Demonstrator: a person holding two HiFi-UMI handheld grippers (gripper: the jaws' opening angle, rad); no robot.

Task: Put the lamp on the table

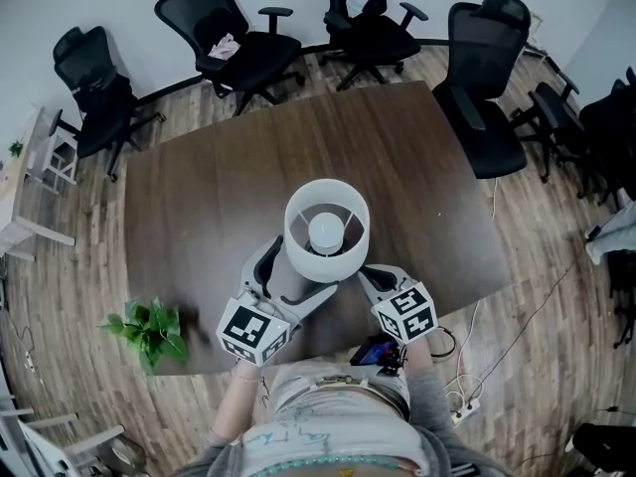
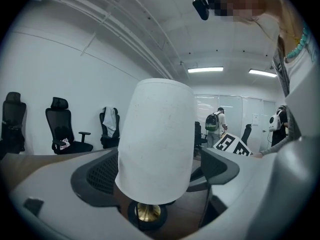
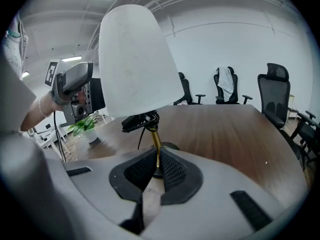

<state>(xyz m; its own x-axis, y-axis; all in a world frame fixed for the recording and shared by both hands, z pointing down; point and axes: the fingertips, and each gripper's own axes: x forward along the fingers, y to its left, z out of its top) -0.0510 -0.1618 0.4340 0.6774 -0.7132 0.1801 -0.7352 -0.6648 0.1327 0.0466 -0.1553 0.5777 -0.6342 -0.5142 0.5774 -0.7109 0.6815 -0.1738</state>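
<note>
- Currently the surface is the biggest thing in view: a dark wood top. The lamp stands at its near edge, right in front of me and between both grippers.
- The lamp has a white shade, a thin brass stem and a small dark round base. The base looks down on the wood in both gripper views, but I can't confirm full contact.
- My read on handling: light overall, top-heavy, tippy on that small base. The shade looks thin-walled and would likely dent or twist if squeezed, so no grip there. The stem is stiff, but it's smooth metal and could slip or spin in a pinch.
- Left gripper: fingers spread wide, one on each side of the shade. A gap shows on one side, so it's holding nothing.
- Right gripper: fingers closed almost fully, pinching the stem low, just above the base. I'd call that the right hold point: rigid and low.
- A black cord hangs under the shade. It could snag.
- The plant sits at the near left corner, well apart from the lamp.
</note>
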